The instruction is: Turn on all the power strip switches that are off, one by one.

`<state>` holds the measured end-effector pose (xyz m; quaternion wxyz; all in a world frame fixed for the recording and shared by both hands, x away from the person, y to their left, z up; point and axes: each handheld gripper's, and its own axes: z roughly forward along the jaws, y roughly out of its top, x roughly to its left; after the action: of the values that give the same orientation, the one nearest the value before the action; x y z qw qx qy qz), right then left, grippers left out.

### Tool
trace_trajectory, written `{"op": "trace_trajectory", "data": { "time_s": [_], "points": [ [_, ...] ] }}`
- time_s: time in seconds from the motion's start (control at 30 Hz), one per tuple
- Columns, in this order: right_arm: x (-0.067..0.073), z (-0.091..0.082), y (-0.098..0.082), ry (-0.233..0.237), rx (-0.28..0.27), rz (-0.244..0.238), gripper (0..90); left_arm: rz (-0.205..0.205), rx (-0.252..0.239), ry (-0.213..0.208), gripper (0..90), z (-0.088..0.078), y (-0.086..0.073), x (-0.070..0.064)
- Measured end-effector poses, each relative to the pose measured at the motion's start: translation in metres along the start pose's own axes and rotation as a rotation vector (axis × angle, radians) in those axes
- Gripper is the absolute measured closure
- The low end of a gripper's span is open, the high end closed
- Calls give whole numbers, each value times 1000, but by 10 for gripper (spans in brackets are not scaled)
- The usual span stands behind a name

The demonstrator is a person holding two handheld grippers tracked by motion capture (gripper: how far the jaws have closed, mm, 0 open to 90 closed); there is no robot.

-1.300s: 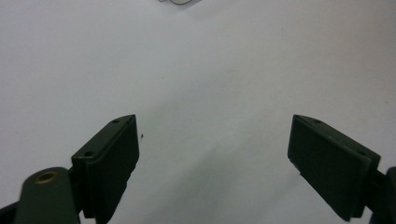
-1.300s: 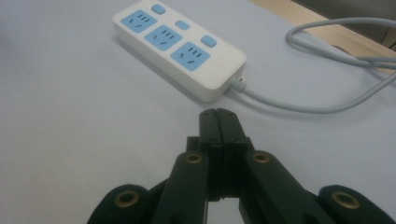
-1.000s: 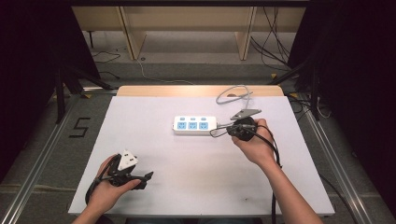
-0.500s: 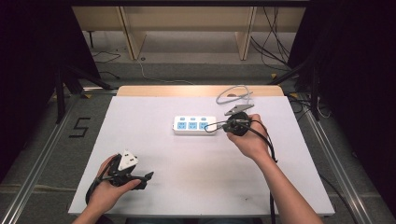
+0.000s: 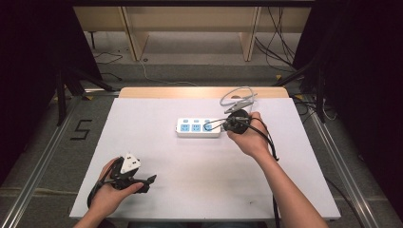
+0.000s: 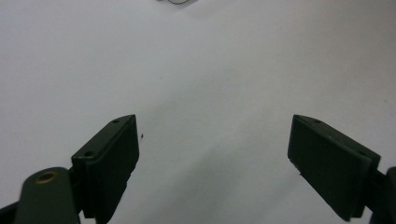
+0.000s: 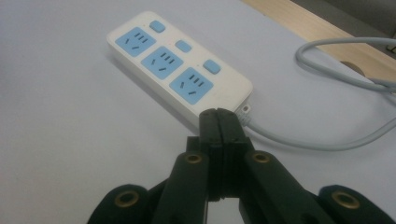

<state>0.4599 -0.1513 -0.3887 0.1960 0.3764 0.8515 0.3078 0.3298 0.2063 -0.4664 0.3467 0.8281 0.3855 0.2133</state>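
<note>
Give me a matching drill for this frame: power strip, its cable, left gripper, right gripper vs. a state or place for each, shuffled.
Things:
1. power strip
2. grey cable
3. left gripper
4. right gripper

States or places:
A. jaws wide apart over bare white table
B. jaws shut, tips at the strip's cable end
C. flat on the table, three blue sockets up
D. loops toward the table's far wooden edge

Pairs: 1-C, 2-D, 3-A, 4-B

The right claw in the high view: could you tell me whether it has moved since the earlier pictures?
Yes. The right claw, shut, has shifted leftward, from beside the power strip's cable end to over its right-hand socket.
</note>
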Motion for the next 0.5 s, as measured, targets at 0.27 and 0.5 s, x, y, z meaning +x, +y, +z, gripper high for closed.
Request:
{"op": "trace_trajectory", "data": {
  "time_s": [0.27, 0.5],
  "points": [
    [0, 3, 7, 2, 11, 1, 900, 1, 0, 1, 165, 0, 0, 0],
    [0, 5, 14, 1, 19, 0, 900, 0, -1, 0, 165, 0, 0, 0]
  ]
}}
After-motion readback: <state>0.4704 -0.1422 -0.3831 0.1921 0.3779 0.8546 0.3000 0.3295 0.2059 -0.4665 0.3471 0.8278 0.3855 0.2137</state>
